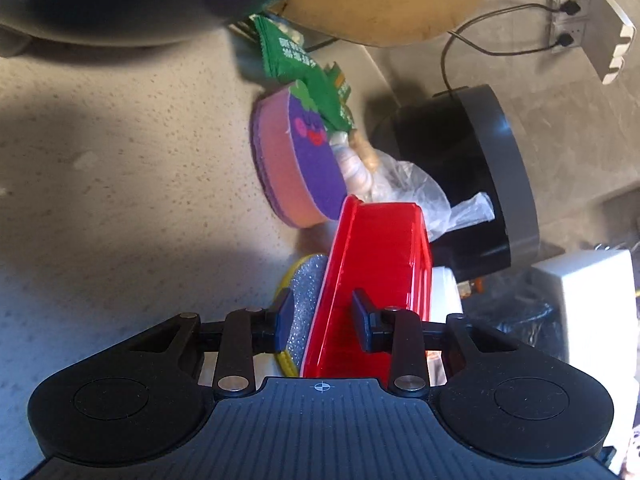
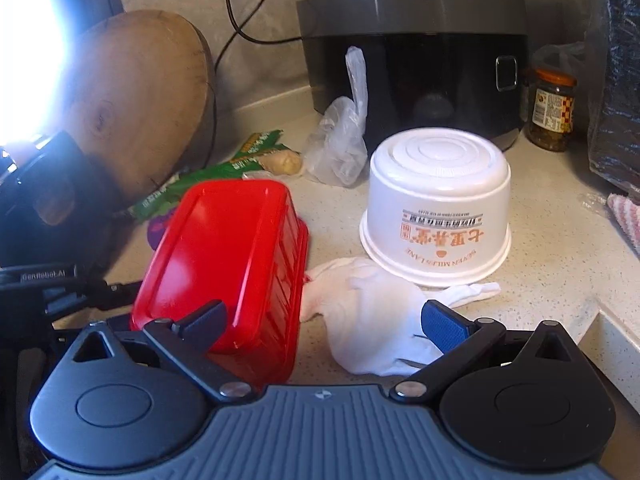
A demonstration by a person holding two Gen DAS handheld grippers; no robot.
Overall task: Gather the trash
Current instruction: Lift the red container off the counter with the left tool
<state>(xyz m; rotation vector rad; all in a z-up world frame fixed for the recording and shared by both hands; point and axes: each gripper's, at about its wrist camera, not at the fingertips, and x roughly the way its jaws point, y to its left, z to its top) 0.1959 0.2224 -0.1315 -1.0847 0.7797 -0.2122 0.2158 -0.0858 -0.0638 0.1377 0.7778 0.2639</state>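
My left gripper (image 1: 324,320) is shut on one long wall of a red plastic box (image 1: 376,264), with one pad inside the box and one outside. In the right wrist view the red box (image 2: 224,272) hangs tilted, its flat bottom turned up. My right gripper (image 2: 324,324) is wide open just over the counter. A crumpled white tissue (image 2: 372,312) lies between its fingers, and neither pad touches it. A white paper bowl (image 2: 436,216) stands upside down behind the tissue. A green wrapper (image 2: 224,168) and a clear plastic bag (image 2: 340,148) lie farther back.
A dark rice cooker (image 2: 412,72) stands against the wall, with a jar (image 2: 552,112) to its right and a round wooden board (image 2: 140,92) leaning at the left. A purple sponge (image 1: 296,160), garlic (image 1: 354,168), ginger (image 2: 288,162) and a yellow-rimmed scourer (image 1: 308,300) lie nearby. A sink edge (image 2: 612,340) drops off at the right.
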